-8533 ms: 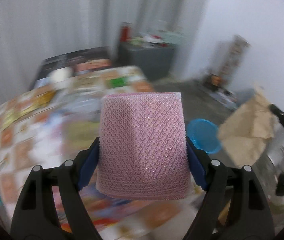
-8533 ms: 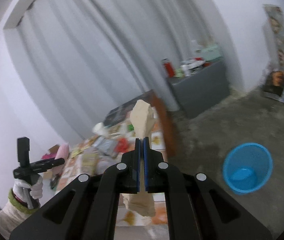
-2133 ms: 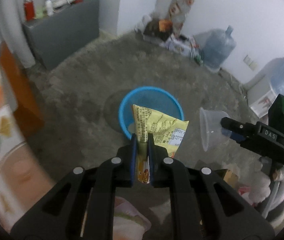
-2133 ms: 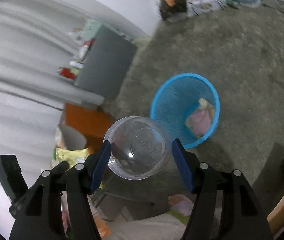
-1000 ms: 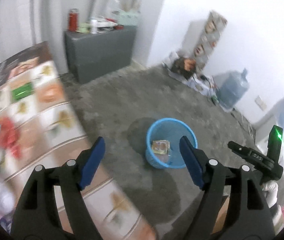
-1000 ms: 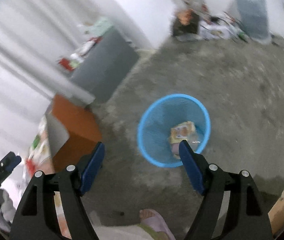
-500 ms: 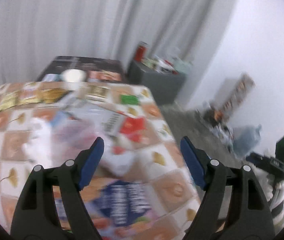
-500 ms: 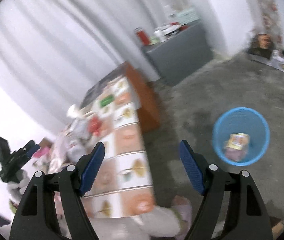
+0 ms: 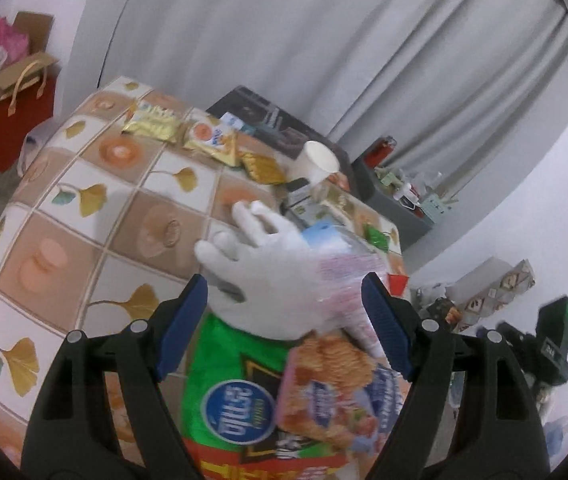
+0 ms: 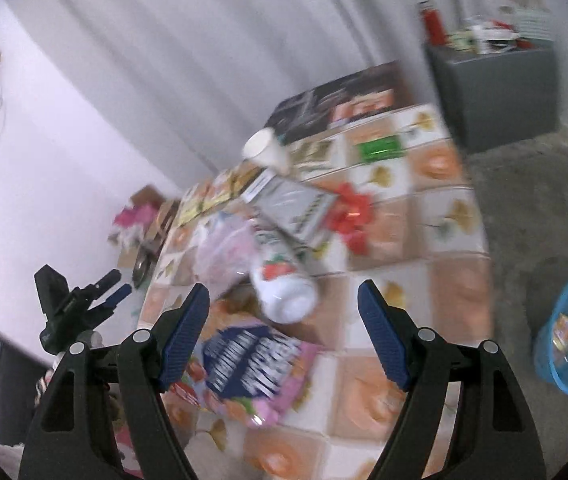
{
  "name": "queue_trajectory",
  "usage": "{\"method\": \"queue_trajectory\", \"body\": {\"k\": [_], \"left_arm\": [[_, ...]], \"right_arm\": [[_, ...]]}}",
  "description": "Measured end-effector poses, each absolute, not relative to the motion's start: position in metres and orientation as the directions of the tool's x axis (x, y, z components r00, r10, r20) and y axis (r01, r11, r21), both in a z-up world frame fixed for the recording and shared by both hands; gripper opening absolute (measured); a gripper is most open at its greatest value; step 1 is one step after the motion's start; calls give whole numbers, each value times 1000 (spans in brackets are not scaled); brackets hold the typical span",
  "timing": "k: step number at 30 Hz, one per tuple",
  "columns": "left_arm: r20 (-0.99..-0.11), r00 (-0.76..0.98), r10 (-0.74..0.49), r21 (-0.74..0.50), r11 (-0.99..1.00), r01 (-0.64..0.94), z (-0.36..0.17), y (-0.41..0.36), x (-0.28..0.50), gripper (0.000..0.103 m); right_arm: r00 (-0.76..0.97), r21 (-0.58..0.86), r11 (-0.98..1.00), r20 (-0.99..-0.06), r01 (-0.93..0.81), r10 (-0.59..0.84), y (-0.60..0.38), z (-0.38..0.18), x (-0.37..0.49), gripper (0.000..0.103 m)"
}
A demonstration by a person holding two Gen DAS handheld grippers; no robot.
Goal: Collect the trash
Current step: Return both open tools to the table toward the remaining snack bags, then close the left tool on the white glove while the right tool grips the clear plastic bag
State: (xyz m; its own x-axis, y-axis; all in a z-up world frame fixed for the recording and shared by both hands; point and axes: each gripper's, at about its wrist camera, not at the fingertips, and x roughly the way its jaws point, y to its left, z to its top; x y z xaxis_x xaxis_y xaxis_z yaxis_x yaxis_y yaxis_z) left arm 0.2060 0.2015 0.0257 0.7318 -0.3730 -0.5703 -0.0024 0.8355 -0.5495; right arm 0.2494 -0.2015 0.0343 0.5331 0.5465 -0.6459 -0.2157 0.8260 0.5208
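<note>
Table (image 9: 84,248) left half bare; wrappers (image 9: 244,400), white glove (image 9: 260,276) crowd near edge, seemingly.

Left gripper (image 9: 284,322), lower frame centre: jaws wide apart, gripping nothing. Right gripper (image 10: 282,330), lower centre: likewise spread, empty, angled downward.
</note>
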Motion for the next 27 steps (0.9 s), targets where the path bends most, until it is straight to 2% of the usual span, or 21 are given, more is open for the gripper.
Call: {"method": "queue_trajectory", "body": {"k": [8, 15, 21, 26, 27], "left_arm": [[-598, 676, -432, -562, 826, 30, -3, 202, 221, 75], [-630, 635, -448, -515, 852, 91, -14, 172, 238, 75], [-658, 605, -449, -489, 865, 110, -24, 156, 251, 74], [-664, 595, -453, -488, 865, 113, -29, 150, 256, 74], [-663, 596, -454, -490, 864, 113, -30, 150, 257, 74]], "right_arm": [[466, 462, 848, -710, -257, 528, -133, 6, 315, 75], [426, 423, 859, -747, -287, 510, -102, -19, 347, 74], [402, 391, 865, -771, -314, 494, -87, -29, 358, 63], [390, 375, 864, -780, -336, 490, -83, -32, 356, 41], [391, 371, 864, -780, -340, 488, -83, -32, 355, 39]]}}
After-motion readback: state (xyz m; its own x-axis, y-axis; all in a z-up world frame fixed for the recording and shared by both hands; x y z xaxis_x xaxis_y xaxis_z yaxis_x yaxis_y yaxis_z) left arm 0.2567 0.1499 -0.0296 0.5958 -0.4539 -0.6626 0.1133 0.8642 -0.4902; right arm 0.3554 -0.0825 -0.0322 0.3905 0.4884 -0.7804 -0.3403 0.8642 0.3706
